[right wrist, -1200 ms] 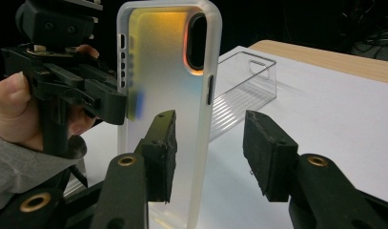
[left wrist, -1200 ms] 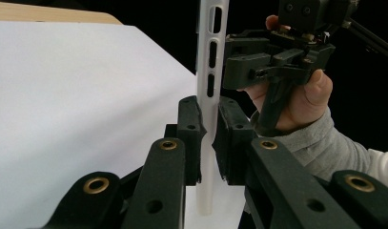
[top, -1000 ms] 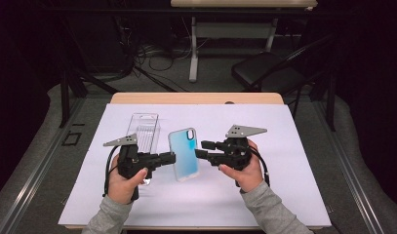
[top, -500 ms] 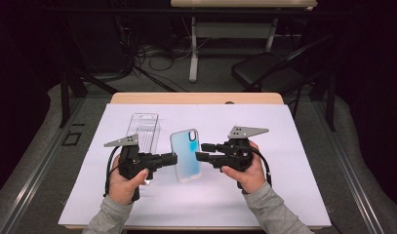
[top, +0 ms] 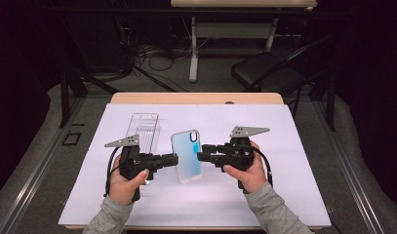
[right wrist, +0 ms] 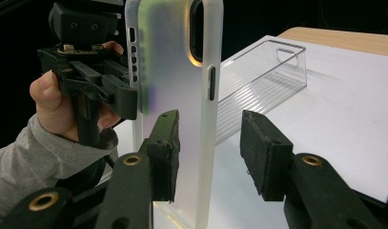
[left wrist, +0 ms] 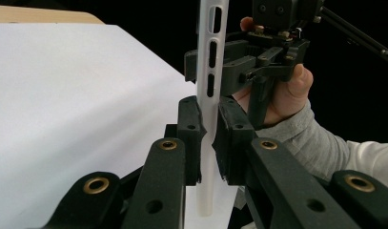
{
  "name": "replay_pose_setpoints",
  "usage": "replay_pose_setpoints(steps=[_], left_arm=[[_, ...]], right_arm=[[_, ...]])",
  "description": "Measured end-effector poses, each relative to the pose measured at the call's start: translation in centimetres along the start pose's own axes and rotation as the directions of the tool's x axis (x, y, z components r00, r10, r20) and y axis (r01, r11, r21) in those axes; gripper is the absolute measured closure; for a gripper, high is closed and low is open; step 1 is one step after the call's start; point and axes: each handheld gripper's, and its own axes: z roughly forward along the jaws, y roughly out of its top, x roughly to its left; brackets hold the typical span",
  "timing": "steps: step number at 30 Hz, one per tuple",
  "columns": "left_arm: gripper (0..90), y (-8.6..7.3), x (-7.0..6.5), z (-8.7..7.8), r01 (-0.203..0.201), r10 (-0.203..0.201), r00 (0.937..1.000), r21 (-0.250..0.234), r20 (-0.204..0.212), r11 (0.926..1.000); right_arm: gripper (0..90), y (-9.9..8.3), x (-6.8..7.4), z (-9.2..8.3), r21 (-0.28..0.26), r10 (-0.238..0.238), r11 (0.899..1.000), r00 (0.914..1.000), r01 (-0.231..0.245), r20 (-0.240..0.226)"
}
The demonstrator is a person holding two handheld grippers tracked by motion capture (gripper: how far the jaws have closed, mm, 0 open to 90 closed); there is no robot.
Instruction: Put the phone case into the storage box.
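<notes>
While the left gripper [top: 172, 159] clamps its jaws onto the left edge of the phone case [top: 186, 156], it holds that case upright above the white sheet [top: 284, 195] that covers the table. In the left gripper view the two pads press on the thin white rim of the case from both sides. The right gripper [top: 202, 152] faces it from the other side; its jaws have just been closing, and in the right gripper view they stand apart with the case's right edge between them, one pad close to the frosted back and the other well clear. Just behind the left gripper, a clear plastic box [top: 143, 130] lies flat on the sheet.
</notes>
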Motion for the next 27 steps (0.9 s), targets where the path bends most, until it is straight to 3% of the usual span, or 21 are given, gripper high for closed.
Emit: replay_pose_setpoints(steps=[27], left_arm=[[81.5, -0.03, -0.14, 0.1, 0.002, -0.002, 0.9996, -0.007, 0.029, 1.0]], right_arm=[[61.2, -0.02, -0.23, -0.21, 0.001, 0.041, 0.999, 0.9979, -0.041, -0.051]])
